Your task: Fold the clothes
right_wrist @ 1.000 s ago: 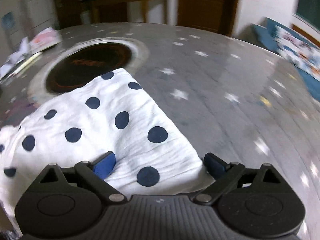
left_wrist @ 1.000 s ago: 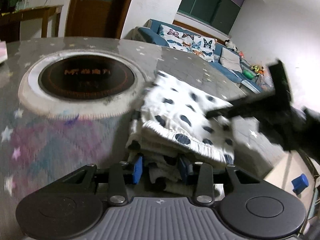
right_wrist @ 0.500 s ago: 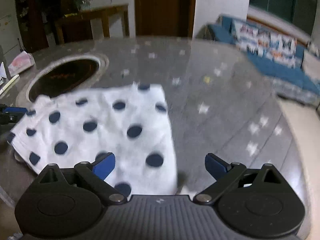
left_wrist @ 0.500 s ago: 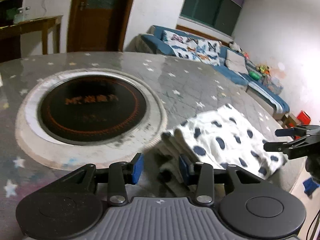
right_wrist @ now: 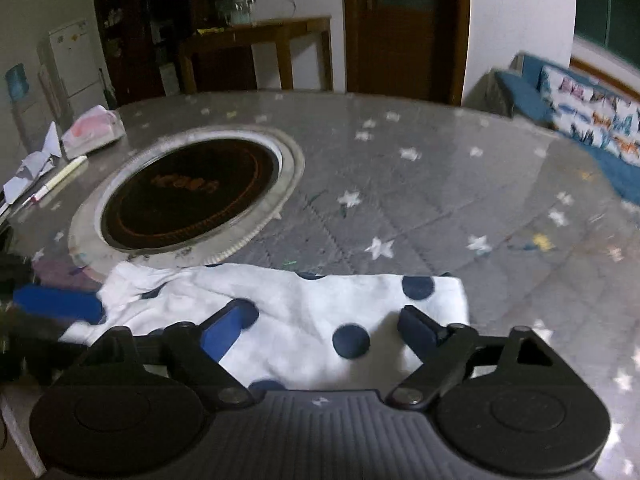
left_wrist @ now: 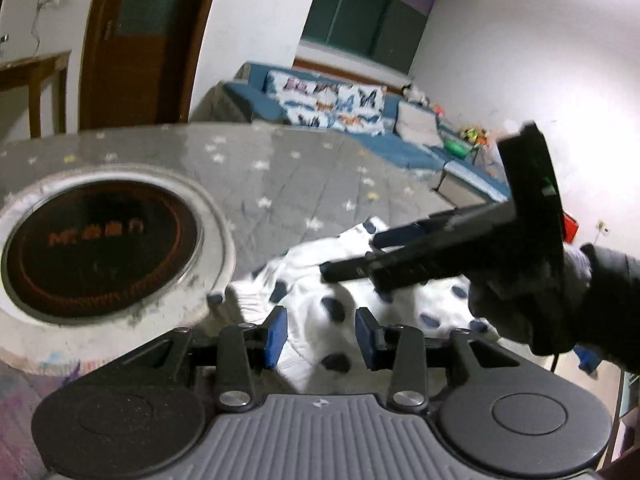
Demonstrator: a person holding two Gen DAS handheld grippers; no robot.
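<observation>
Since the earlier frames the right gripper has been brought back over the near part of the white garment with dark dots, and it is now being seen from the left wrist view as a dark blurred body crossing above the cloth, held in a gloved hand. The garment is lying bunched and partly folded at the near edge of the grey star-patterned table, its far hem being just beside the pale ring of the round dark inset burner and its right corner being laid flat on bare table. The right gripper's jaws are being closed while standing well apart, with cloth lying between and under them but not being pressed by the pads. The left gripper is being held over the left end of the garment, its blue pads partly spread with a ridge of cloth seen between them; whether that cloth is being pinched cannot be told. In the right wrist view a blue fingertip of the left gripper is being shown beside the garment's left edge. Wide bare table is being left open to the right and far side of the garment, while papers and a pen are lying at the far left rim. A blue sofa is standing beyond the table's far right edge.
</observation>
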